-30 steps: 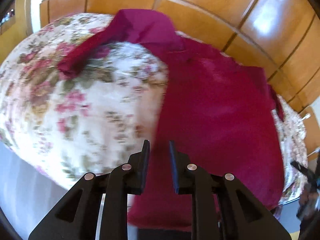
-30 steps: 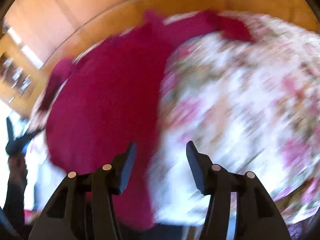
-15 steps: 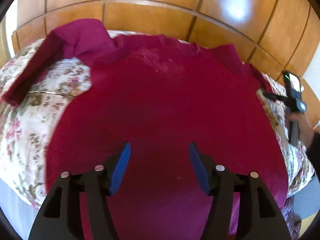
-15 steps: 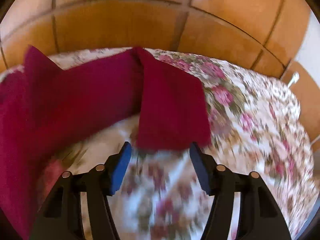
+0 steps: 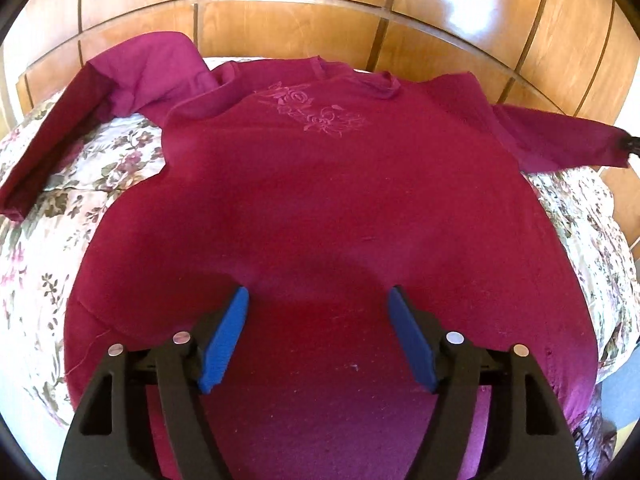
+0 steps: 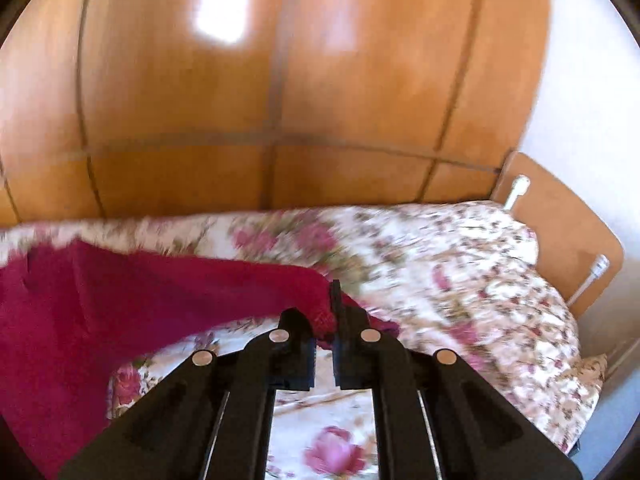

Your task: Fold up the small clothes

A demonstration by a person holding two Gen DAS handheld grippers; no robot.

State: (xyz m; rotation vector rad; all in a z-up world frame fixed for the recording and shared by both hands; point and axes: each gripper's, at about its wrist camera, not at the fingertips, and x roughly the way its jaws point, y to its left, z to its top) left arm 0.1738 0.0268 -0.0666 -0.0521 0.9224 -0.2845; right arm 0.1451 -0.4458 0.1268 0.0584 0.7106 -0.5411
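Barely begun, the sweater lies spread face up on the bed, no fold made, while the right gripper is clamped on its sleeve cuff and the left gripper, jaws opening and empty, hovers over the hem.

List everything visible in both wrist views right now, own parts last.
sweater: 1, crimson with tone-on-tone rose embroidery at the chest, spread face up on the bed
left sleeve: 1, crimson, bent and lying on the bedspread
right sleeve: 1, crimson, lifted off the bedspread by its cuff
bedspread: 1, white with pink floral print, covering the bed
wardrobe: 1, glossy orange-brown wood panels, behind the bed
bed end board: 1, light wood, far right end of the bed
left gripper: 1, black with blue pads, jaws opening above the sweater's lower body, nothing between them
right gripper: 1, black, shut on the right sleeve's cuff
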